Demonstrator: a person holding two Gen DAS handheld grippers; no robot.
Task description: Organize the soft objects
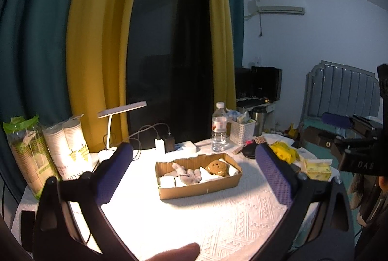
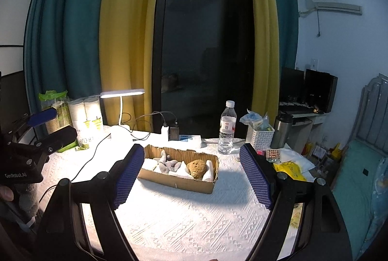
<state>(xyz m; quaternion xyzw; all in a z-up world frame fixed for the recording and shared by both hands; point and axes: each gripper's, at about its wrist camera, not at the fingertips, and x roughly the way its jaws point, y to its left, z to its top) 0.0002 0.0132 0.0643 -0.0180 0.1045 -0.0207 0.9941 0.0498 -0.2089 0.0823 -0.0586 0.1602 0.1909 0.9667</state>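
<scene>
A shallow cardboard box [image 1: 201,188] [image 2: 179,179] sits on the white tablecloth. In it lie a brown plush toy [image 1: 217,167] [image 2: 197,167], a grey knitted glove [image 1: 185,173] [image 2: 169,164] and white folded cloths [image 1: 167,181] [image 2: 177,173]. My left gripper [image 1: 194,161] is open and empty, held above the table in front of the box. My right gripper [image 2: 191,164] is open and empty, also in front of the box. The left gripper also shows in the right wrist view [image 2: 42,116] at the far left.
A lit desk lamp [image 1: 121,113] [image 2: 122,93], stacked paper cups [image 1: 68,147], a charger and cables [image 1: 161,144], a water bottle [image 1: 219,127] [image 2: 226,131], a white basket [image 2: 259,137], a steel flask [image 2: 281,131], a yellow bag [image 1: 283,151] and a tissue pack [image 1: 317,168] stand around the box.
</scene>
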